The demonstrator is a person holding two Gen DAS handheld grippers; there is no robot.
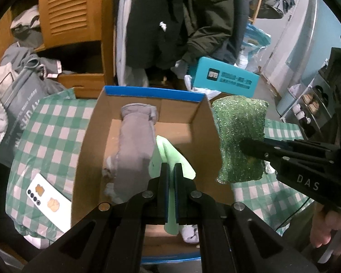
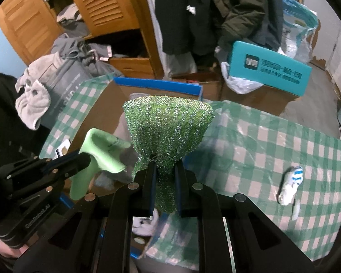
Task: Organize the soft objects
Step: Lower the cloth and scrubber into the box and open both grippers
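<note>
An open cardboard box (image 1: pixel 88 136) with a blue rim stands on the green checked tablecloth. A grey sock (image 1: pixel 134 150) lies inside it. My left gripper (image 1: pixel 171 170) is shut on a light green cloth (image 1: pixel 170 159) and holds it over the box; the cloth also shows in the right wrist view (image 2: pixel 102 154). My right gripper (image 2: pixel 165 166) is shut on a glittery green sponge (image 2: pixel 168 127) and holds it above the box's right wall; the sponge also shows in the left wrist view (image 1: pixel 241 136). A white and blue sock (image 2: pixel 291 186) lies on the tablecloth at the right.
A white phone (image 1: pixel 49 200) lies on the tablecloth (image 2: pixel 261 150) left of the box. A teal box (image 1: pixel 225 79) and plastic bags sit behind the table. A wooden wardrobe (image 1: pixel 72 22) with heaped grey clothes stands at the back left. Dark coats hang behind.
</note>
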